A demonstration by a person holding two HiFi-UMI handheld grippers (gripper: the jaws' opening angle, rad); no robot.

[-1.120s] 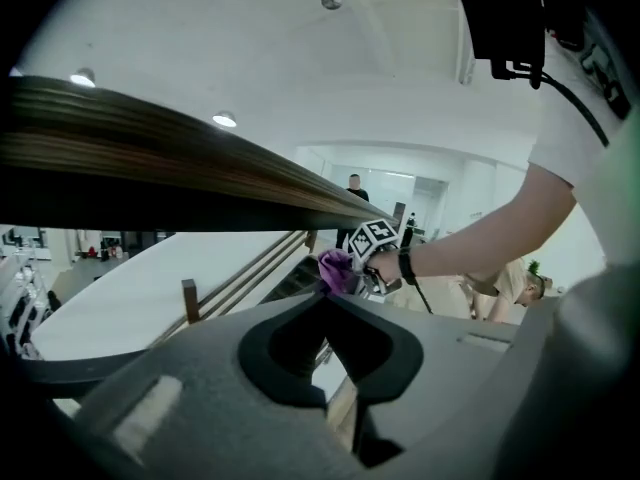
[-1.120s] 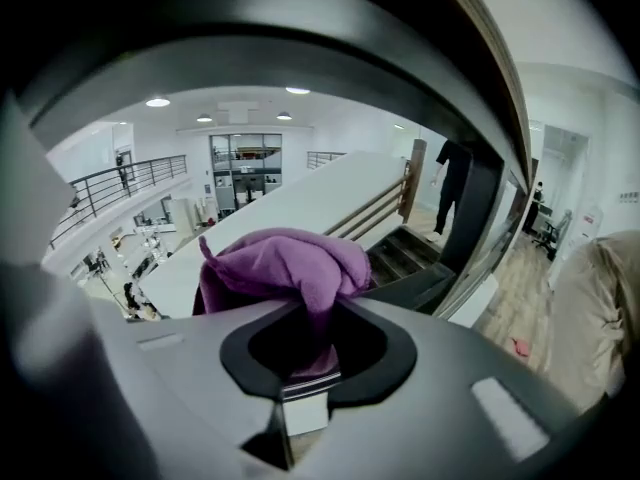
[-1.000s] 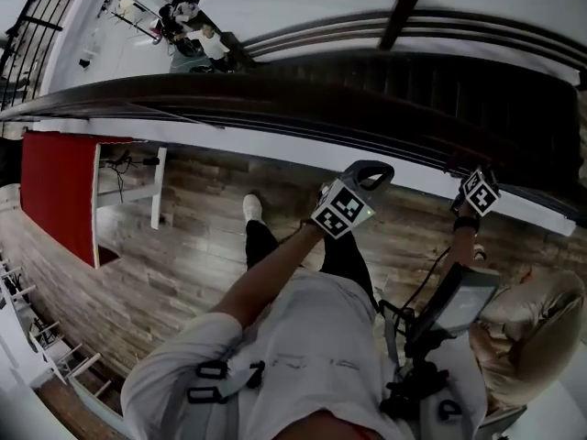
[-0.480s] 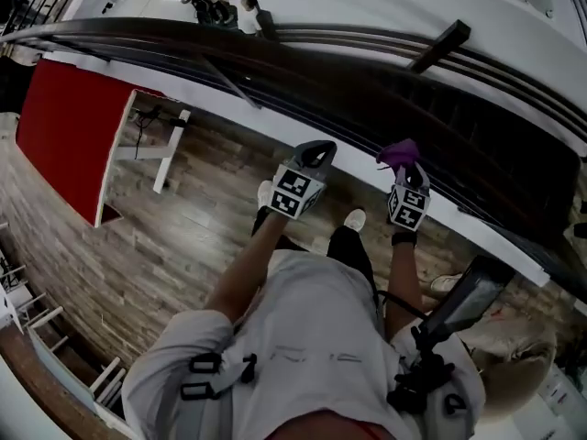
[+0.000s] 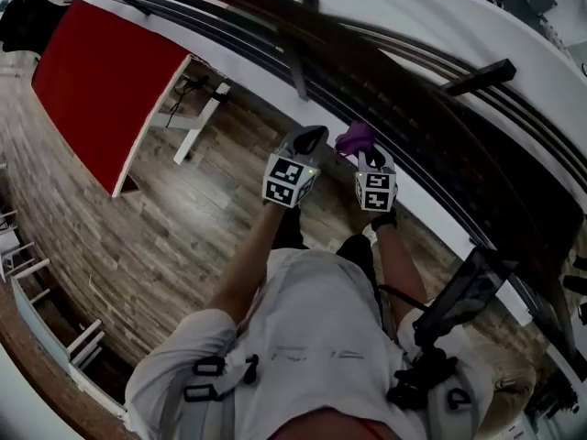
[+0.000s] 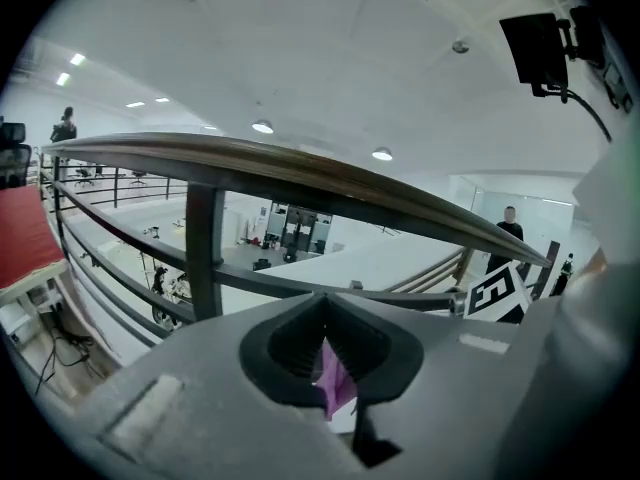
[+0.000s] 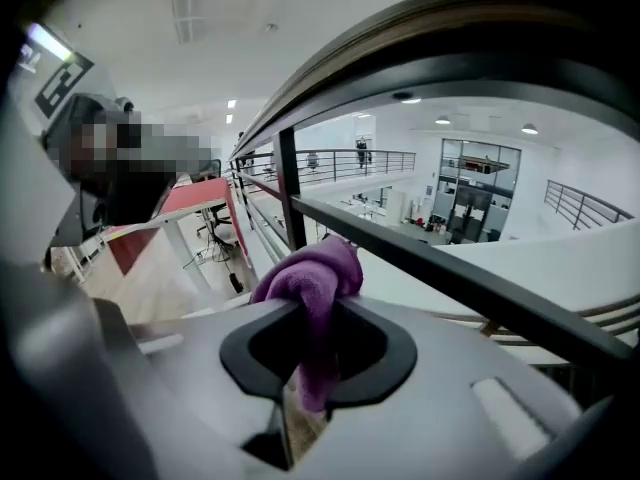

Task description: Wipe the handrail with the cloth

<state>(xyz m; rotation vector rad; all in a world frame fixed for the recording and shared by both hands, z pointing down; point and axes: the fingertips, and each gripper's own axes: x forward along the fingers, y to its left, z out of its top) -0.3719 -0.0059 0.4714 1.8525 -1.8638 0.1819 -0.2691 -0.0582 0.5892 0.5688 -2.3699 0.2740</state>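
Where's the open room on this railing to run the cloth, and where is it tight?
The handrail is bare on top either side of the upright post. Open gaps lie between the horizontal bars. It is tight at that post, and where the right hand-held gripper holds the cloth near the bars.

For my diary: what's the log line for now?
right gripper: shut on purple cloth | left gripper: shut on purple scrap | handrail: above both

Head camera overhead, gripper cameras close under handrail (image 6: 300,173)
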